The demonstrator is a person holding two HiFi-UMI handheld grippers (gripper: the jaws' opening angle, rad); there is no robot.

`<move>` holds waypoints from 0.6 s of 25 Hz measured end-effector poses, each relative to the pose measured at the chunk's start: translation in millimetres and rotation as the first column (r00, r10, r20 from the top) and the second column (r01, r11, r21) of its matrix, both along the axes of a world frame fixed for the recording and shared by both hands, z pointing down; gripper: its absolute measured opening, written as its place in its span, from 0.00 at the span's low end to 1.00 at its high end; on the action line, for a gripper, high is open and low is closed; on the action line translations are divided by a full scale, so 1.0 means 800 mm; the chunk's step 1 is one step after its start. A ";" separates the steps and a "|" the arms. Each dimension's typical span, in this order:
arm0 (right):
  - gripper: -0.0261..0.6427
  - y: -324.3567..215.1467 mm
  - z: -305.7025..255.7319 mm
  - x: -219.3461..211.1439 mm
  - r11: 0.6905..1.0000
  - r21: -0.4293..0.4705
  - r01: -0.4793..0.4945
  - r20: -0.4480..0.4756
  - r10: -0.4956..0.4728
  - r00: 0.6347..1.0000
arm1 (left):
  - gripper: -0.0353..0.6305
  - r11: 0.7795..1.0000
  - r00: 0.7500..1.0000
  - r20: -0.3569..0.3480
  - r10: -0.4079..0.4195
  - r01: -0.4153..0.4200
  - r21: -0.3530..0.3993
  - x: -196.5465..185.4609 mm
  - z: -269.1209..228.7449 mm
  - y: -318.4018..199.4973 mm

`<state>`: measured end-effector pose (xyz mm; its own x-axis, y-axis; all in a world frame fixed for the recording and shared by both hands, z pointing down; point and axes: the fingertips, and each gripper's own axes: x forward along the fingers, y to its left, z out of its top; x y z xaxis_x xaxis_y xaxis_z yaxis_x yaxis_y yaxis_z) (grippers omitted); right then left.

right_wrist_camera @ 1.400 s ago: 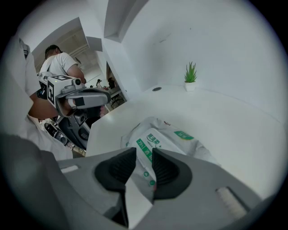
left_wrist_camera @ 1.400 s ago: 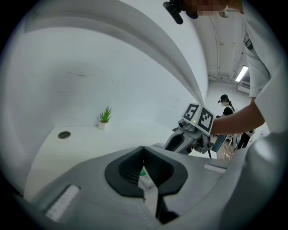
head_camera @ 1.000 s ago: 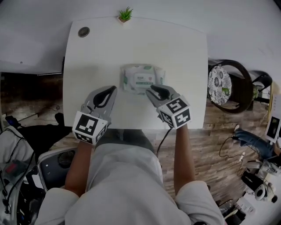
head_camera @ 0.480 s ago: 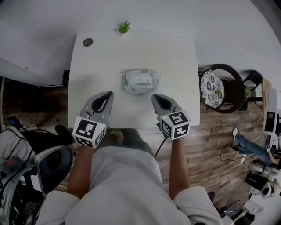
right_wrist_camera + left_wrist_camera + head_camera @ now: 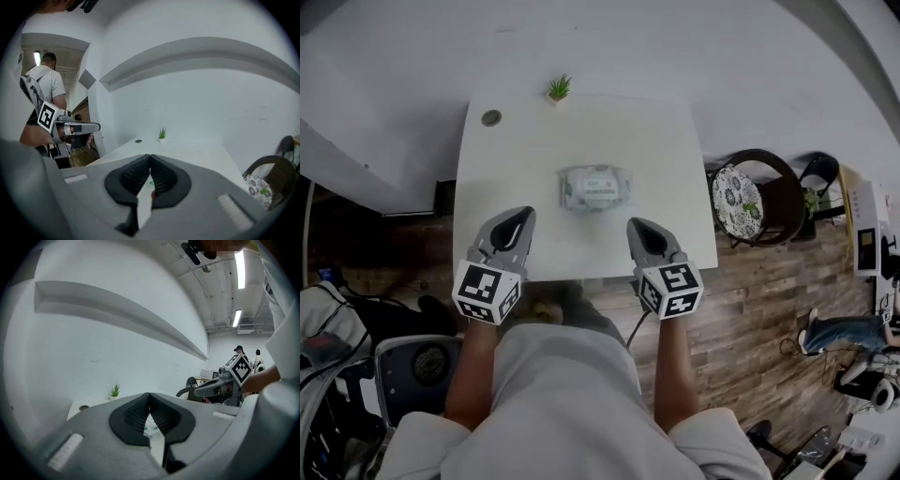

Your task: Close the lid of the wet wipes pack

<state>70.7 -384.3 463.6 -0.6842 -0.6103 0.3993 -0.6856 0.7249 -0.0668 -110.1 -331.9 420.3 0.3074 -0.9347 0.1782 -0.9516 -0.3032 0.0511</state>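
White table is seen from above over a wooden floor, with the wet wipes pack lying flat on it, ahead of both grippers and between the lines they point along, well apart from either tip. Its lid appears to lie flat, though the catch is too small to be judged.

The left gripper is held with its jaws pressed together on nothing. The right gripper has just had its jaws closing, and they are now pressed together with nothing between them. Both are held over the near edge, clear of the pack.

If the lid has not fully latched, it could spring up unnoticed, since nothing presses on it. Should a press be repeated, the light pack could be shoved across the smooth top, as it is not steadied.

A small potted plant stands beyond the pack at the far edge, and a round disc is set far ahead of the left gripper. A chair with a patterned cushion stands off the table, outward of the right gripper. Nothing is placed between the grippers and the pack.
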 end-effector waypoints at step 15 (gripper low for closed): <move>0.05 0.062 -0.073 0.049 0.974 0.128 -0.185 0.059 0.179 0.982 | 0.05 0.992 0.999 0.027 0.032 -0.035 0.118 -0.010 -0.069 0.046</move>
